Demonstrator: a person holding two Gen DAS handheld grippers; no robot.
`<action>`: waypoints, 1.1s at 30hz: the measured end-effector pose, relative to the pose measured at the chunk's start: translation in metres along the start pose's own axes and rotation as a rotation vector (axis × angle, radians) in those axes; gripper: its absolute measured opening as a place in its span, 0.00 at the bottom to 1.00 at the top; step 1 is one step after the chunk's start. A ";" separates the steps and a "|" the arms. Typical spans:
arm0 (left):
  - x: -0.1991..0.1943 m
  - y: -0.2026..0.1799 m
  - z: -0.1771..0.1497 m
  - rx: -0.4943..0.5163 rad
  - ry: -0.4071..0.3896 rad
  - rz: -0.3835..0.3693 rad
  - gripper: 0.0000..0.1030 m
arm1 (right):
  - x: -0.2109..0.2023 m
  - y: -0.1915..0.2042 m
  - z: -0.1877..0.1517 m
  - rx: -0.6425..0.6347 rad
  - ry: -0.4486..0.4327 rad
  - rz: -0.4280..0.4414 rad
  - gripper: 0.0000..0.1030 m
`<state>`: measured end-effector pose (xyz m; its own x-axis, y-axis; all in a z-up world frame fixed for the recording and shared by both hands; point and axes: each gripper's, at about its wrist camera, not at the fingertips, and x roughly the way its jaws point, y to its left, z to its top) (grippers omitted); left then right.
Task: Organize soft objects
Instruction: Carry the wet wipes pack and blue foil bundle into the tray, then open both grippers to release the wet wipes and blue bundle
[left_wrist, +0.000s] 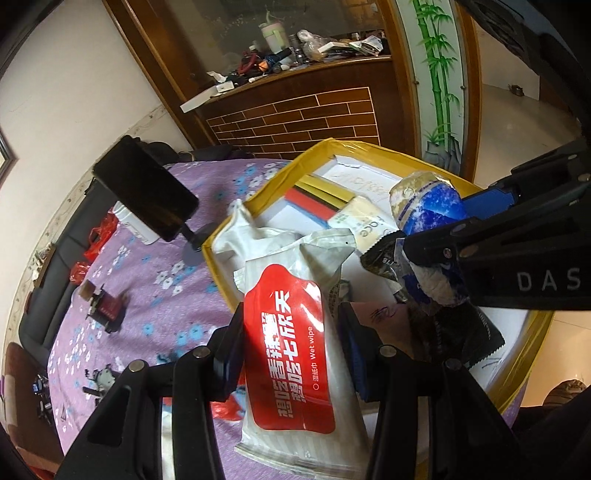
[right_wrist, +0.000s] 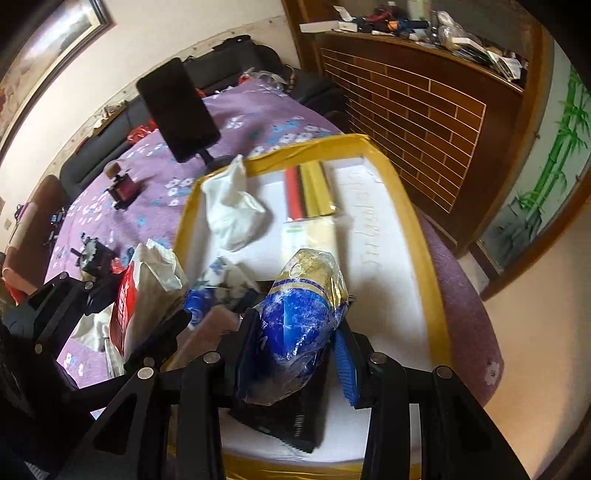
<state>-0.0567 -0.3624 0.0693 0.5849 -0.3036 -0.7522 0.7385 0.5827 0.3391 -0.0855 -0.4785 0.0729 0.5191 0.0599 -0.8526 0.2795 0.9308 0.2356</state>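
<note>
My left gripper (left_wrist: 291, 354) is shut on a white wet-wipe pack with a red label (left_wrist: 290, 354), held at the near left edge of the yellow-rimmed white tray (left_wrist: 236, 214). That pack (right_wrist: 127, 314) and the left gripper (right_wrist: 122, 325) also show at the left of the right wrist view. My right gripper (right_wrist: 295, 347) is shut on a blue and gold plastic pack (right_wrist: 299, 317), held above the tray (right_wrist: 410, 206). In the left wrist view this pack (left_wrist: 428, 210) and the right gripper (left_wrist: 436, 254) hang at the right.
In the tray lie a crumpled white bag (right_wrist: 234, 206), a red, black and gold box (right_wrist: 308, 192), a cream pack (right_wrist: 314, 236) and a black pouch (right_wrist: 291, 417). A phone on a stand (right_wrist: 177, 110) and small gadgets (right_wrist: 123, 190) sit on the purple flowered cloth (right_wrist: 147, 221).
</note>
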 end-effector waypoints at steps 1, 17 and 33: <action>0.002 -0.002 0.001 0.002 0.002 -0.003 0.44 | 0.001 -0.002 0.000 0.002 0.003 -0.005 0.41; 0.026 -0.019 0.002 0.029 0.013 -0.042 0.45 | 0.022 -0.018 0.021 0.001 0.012 -0.032 0.41; 0.026 -0.023 0.000 0.047 -0.006 -0.053 0.46 | 0.053 -0.012 0.056 -0.063 0.021 -0.056 0.41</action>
<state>-0.0578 -0.3838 0.0419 0.5468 -0.3379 -0.7661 0.7832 0.5300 0.3252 -0.0161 -0.5068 0.0510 0.4870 0.0144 -0.8733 0.2556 0.9538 0.1582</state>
